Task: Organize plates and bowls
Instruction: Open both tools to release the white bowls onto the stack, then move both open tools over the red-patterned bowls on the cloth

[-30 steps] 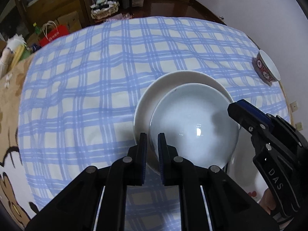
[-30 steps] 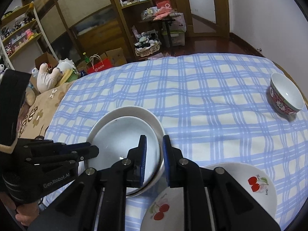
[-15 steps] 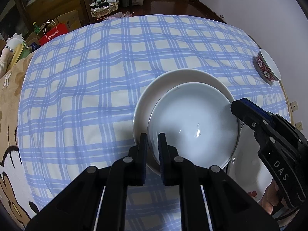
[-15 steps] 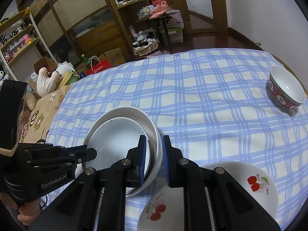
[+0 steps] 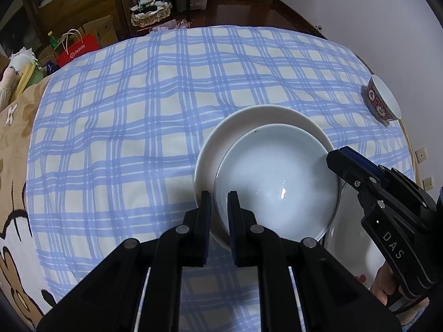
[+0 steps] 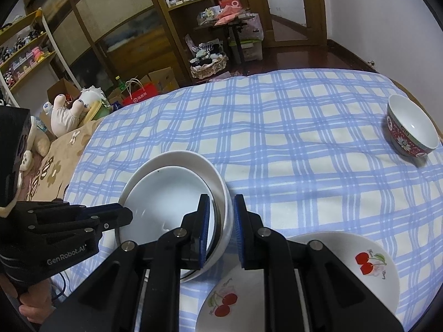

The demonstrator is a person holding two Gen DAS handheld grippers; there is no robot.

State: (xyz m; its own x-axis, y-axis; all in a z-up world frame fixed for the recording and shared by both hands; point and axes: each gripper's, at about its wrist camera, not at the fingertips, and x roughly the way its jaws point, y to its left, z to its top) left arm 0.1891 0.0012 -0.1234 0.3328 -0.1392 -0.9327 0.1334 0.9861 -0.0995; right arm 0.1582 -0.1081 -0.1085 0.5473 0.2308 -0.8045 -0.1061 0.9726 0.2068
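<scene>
1. Left wrist view: the rim of the pale blue glazed bowl (image 5: pixel 277 185), nested in the wider white ceramic bowl (image 5: pixel 221 138), is clamped by the left hand-held gripper (image 5: pixel 219 207) on the blue checked tabletop (image 5: pixel 124 110).
2. Right wrist view: the opposite rims of both bowls are pinched by the right hand-held gripper (image 6: pixel 221 215); a cherry-printed white plate (image 6: pixel 346 271) is seen just right of it, a red patterned bowl (image 6: pixel 409 127) far right.

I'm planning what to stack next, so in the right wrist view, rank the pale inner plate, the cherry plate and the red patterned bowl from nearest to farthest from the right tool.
1. Pale inner plate: its rim sits between the right tool's pads, just left.
2. Cherry plate: directly below and right of the tool, partly hidden by it.
3. Red patterned bowl: far right edge of the checked cloth.
</scene>
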